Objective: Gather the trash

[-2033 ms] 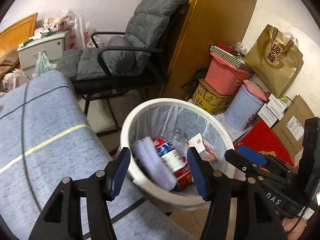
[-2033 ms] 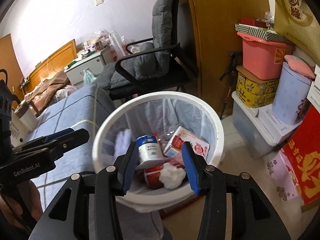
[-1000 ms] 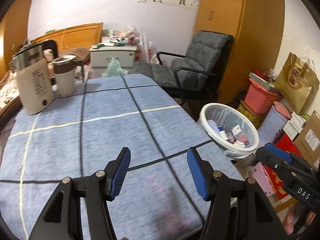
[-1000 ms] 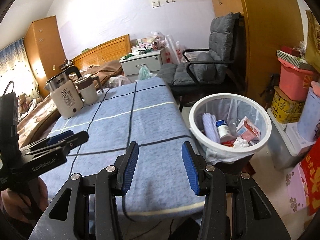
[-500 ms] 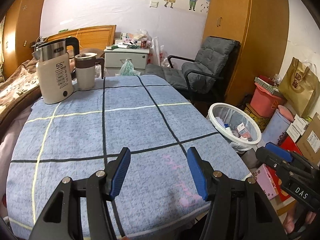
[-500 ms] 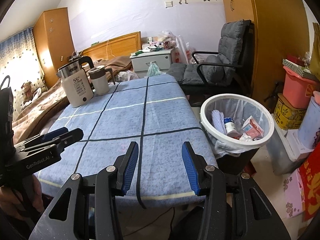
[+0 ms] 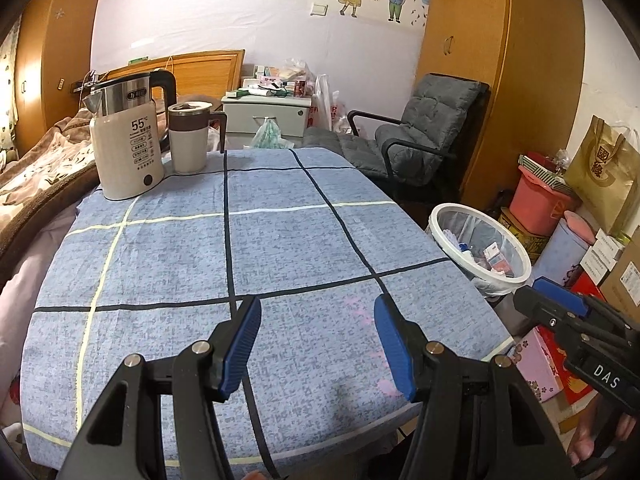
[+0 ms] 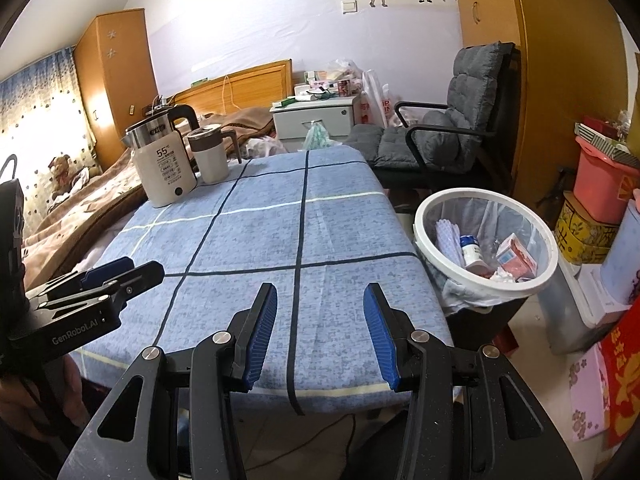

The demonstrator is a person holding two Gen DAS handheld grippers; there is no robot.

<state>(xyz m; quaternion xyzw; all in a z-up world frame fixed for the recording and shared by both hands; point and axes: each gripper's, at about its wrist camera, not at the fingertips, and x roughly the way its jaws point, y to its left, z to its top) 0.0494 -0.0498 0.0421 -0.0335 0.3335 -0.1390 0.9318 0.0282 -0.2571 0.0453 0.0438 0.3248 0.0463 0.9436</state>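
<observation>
beside table, trash bin filled.

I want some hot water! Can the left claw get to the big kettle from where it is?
Probably yes. The left claw is open and holds nothing, and only bare blue tablecloth lies between it and the kettle at the far left corner. The mug stands beside the kettle, not in front.

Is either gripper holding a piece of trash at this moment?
No: the left gripper and the right gripper both stand open with only the blue tablecloth between their fingers.
</observation>
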